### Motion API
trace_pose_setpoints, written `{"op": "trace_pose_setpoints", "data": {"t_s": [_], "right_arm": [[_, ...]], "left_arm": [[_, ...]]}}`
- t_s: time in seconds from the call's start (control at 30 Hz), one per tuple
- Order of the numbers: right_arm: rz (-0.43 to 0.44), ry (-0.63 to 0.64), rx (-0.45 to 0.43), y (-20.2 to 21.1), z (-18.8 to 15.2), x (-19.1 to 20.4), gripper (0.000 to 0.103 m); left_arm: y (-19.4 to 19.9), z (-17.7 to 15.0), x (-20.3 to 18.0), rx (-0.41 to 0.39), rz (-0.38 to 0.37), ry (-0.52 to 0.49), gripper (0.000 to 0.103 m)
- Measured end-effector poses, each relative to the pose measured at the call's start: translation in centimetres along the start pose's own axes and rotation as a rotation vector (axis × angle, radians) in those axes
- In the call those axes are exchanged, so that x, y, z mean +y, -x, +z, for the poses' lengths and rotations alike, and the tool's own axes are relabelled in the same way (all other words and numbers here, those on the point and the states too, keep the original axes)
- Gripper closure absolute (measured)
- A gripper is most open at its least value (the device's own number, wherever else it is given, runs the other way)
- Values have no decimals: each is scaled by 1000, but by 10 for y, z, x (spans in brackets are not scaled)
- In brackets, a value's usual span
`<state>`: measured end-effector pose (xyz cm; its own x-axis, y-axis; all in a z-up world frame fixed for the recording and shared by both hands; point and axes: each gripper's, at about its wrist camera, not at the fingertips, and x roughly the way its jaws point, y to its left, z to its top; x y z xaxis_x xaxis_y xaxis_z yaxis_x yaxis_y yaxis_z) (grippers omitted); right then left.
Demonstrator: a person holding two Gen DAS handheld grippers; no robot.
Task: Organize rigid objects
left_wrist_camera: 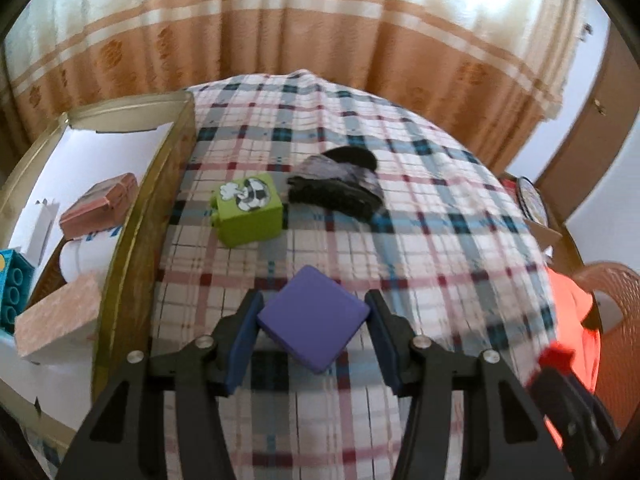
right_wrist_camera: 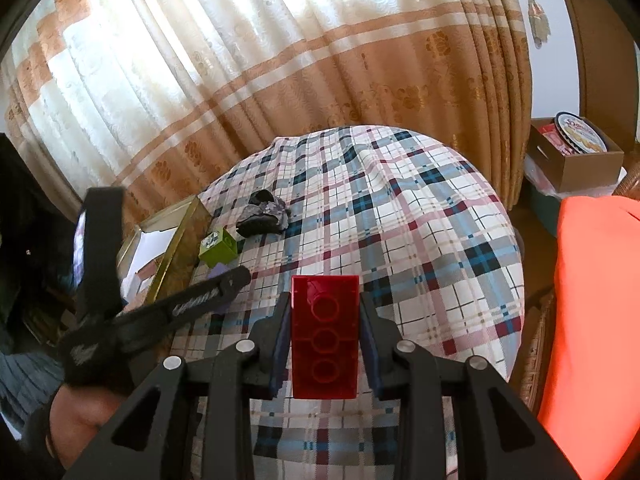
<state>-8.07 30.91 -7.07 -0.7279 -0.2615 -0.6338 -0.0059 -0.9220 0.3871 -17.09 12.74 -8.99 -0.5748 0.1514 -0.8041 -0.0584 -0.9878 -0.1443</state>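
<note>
Left gripper (left_wrist_camera: 314,328): blue-padded fingers (left_wrist_camera: 245,340) straddle a flat purple square block (left_wrist_camera: 314,318) turned corner-on; the pads sit at its left and right corners, contact looks made but blur leaves it uncertain, and the block seems to lie on the plaid tablecloth (left_wrist_camera: 420,208). Right gripper (right_wrist_camera: 325,330): fingers clamped on the long sides of a translucent red rectangular brick (right_wrist_camera: 325,336), three round sockets facing the camera, held clear of the cloth. Only the left wrist view shows inside the gold-rimmed open box (left_wrist_camera: 160,184) at the cloth's left edge: two pinkish-brown blocks (left_wrist_camera: 58,316), one teal studded brick (left_wrist_camera: 14,288), white paper. Only the right wrist view shows the left gripper from outside and a brown cardboard carton (right_wrist_camera: 576,160) far right. Both views: one lime-green cube with a cartoon sticker (left_wrist_camera: 250,210) beside one dark crumpled cloth bundle (left_wrist_camera: 340,184), apart from each other.
</note>
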Motion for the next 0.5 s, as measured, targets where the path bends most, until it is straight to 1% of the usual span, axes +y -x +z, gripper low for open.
{"op": "trace_pose_setpoints", "data": {"t_s": [0.17,0.3,0.43,0.5], "right_arm": [[-4,-6,-8,4,-2,11,69],[-1,15,-25,10,-1,26,69],[-1,37,-47,14,-1,43,69],[2,39,-53,14,-1,49,69]], "left_arm": [[18,-5,9,-24,-30,-34,51],[41,-6,23,-79,-93,-54,51],[61,-8,41,-132,-172,-39,51],[69,-10,47,-156,-183,-41,51]]}}
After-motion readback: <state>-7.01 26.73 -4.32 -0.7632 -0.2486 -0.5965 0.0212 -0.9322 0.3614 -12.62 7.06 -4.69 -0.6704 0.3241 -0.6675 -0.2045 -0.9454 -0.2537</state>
